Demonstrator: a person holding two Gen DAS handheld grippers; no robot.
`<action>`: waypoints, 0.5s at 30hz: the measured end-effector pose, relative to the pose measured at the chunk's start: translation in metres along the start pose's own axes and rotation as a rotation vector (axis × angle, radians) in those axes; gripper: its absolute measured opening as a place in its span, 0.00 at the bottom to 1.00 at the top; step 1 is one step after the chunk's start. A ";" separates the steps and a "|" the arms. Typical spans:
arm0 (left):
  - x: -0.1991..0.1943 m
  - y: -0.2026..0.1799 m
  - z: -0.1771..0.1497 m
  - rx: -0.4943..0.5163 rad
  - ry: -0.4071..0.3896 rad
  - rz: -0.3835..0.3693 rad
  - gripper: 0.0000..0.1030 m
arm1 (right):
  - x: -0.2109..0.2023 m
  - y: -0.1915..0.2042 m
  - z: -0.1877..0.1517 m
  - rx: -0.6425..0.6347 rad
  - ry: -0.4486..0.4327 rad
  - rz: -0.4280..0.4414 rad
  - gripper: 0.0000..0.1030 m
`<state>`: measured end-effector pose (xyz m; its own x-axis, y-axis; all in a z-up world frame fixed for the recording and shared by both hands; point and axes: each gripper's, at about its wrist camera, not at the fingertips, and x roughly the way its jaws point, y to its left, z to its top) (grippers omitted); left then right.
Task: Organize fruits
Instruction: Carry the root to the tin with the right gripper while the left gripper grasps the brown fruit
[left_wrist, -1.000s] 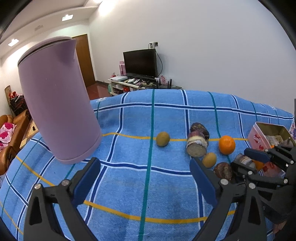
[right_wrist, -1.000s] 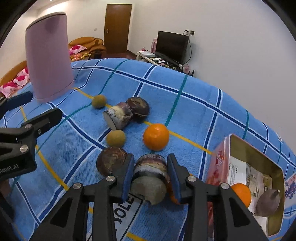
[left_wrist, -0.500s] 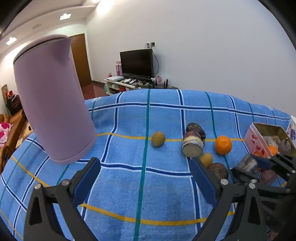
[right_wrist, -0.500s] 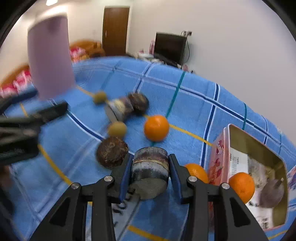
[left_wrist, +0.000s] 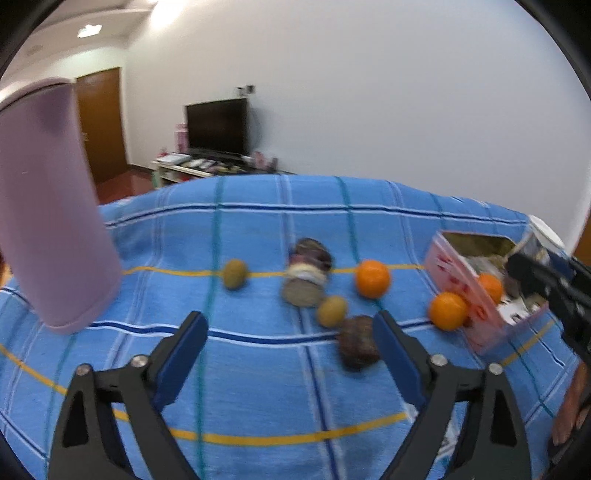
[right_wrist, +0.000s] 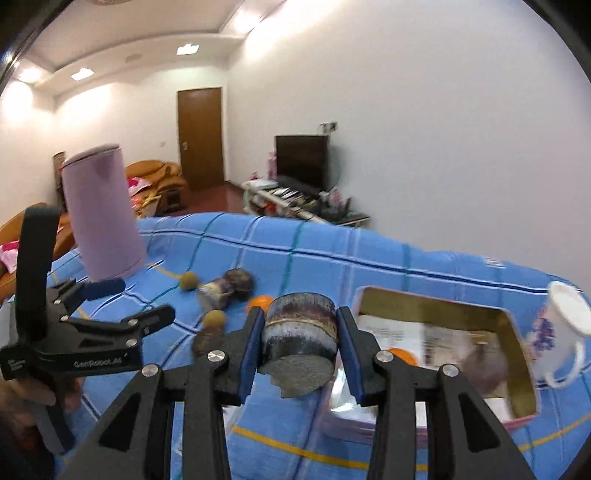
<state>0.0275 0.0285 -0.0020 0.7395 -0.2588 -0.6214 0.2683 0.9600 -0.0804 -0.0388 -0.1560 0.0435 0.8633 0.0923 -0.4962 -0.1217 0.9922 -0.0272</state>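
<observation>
Chunk (right_wrist: 300, 341), dark banded rind, grey cut face

we see a surface covered by a blue plaid cloth (left_wrist: 258, 369) with dark blue, teal and yellow stripes. on it at the far left stands a tall lilac cylinder (left_wrist: 48, 206), upright. near the middle lies a small greenish-brown fruit (left_wrist: 234, 273) on a yellow stripe, and to its right a cut, purplish-brown chunk (left_wrist: 304, 275) on its side. just in front of that lie a second small greenish fruit (left_wrist: 331, 311) and a dark brown lump (left_wrist: 357, 341), close together. an orange (left_wrist: 372, 278) sits to the right; another orange (left_wrist: 447, 311) touches the pink-sided tin (left_wrist: 458, 273). beside the tin stands a white mug (right_wrist: 561, 332).
</observation>
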 end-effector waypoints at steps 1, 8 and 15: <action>0.002 -0.003 -0.001 -0.005 0.011 -0.016 0.85 | -0.002 -0.004 0.001 0.007 -0.007 -0.019 0.40; 0.031 -0.042 0.001 0.068 0.131 0.017 0.81 | -0.007 -0.034 0.002 0.064 -0.030 -0.083 0.40; 0.069 -0.051 0.005 0.007 0.250 0.065 0.64 | -0.016 -0.055 0.005 0.117 -0.058 -0.110 0.40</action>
<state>0.0675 -0.0386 -0.0369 0.5800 -0.1609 -0.7985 0.2300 0.9728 -0.0290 -0.0432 -0.2112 0.0576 0.8954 -0.0162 -0.4450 0.0300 0.9993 0.0239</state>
